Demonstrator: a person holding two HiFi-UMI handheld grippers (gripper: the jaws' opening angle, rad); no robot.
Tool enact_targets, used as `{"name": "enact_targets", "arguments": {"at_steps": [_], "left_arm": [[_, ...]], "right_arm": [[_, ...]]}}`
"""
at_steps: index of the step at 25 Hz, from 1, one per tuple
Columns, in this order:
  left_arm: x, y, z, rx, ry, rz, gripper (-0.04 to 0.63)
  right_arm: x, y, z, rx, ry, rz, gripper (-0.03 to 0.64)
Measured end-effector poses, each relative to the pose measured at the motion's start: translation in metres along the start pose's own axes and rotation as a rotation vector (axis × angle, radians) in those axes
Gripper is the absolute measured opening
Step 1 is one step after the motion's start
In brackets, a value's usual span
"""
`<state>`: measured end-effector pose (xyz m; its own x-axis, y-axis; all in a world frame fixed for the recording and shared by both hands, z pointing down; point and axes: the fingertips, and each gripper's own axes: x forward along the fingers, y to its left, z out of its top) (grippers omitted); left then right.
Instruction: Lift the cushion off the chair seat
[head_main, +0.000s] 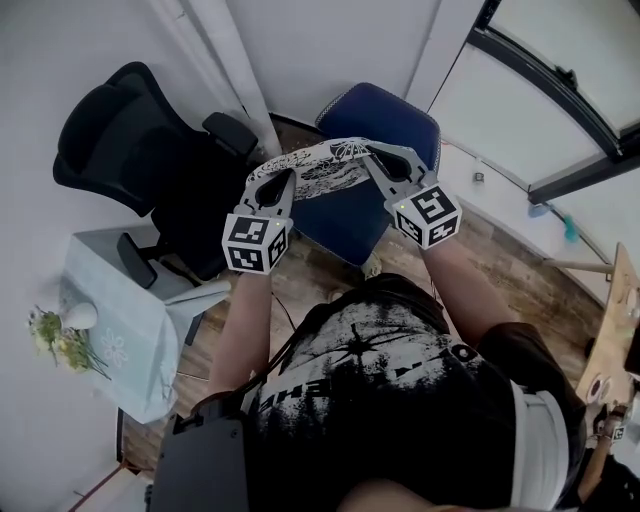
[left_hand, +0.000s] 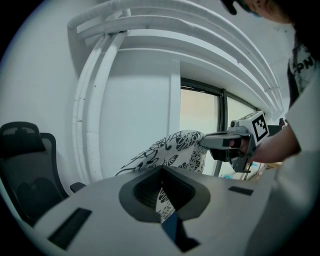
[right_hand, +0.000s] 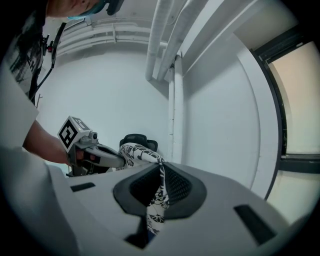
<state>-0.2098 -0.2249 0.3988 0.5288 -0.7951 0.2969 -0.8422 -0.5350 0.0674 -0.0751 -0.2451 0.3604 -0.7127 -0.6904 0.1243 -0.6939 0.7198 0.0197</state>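
Closest to me, under my black printed T-shirt (head_main: 400, 400), both forearms reach forward, each hand carrying a claw with its marker cube. Off to my left stands a small tabletop (head_main: 130, 300) under a pale cloth, with a white vase (head_main: 80, 315) and a bunch of flowers (head_main: 58, 345) at its left edge.

My left claw (head_main: 268, 170) is clamped on one end of the cushion (head_main: 322, 168). The left gripper view shows the two jaws pressed together on a fold of black-and-white patterned fabric, with the rest trailing down through the gap. My right claw (head_main: 372, 152) is clamped on the other end in the same way, the cloth pinched between its jaws and hanging below them.

Between the two claws the cushion spans as a thin, floppy band held up in the air. From each gripper view I see it against the white wall, with the opposite claw gripping its far end. It hangs above the blue chair (head_main: 350, 215), whose seat shows beneath and beyond it on the wooden floor (head_main: 510, 280).

Just beside the blue chair, on my left, a black office chair (head_main: 130, 140) stands against the wall. White pipes (head_main: 250, 60) rise in the corner behind both chairs, and a dark-framed window (head_main: 560, 90) runs along the right.
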Motion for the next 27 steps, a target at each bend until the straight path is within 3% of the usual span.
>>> {"name": "enact_targets", "arguments": {"at_steps": [27], "left_arm": [[-0.004, 0.016, -0.019, 0.003, 0.025, 0.03, 0.012]], "right_arm": [[0.01, 0.019, -0.016, 0.006, 0.04, 0.022, 0.025]]}}
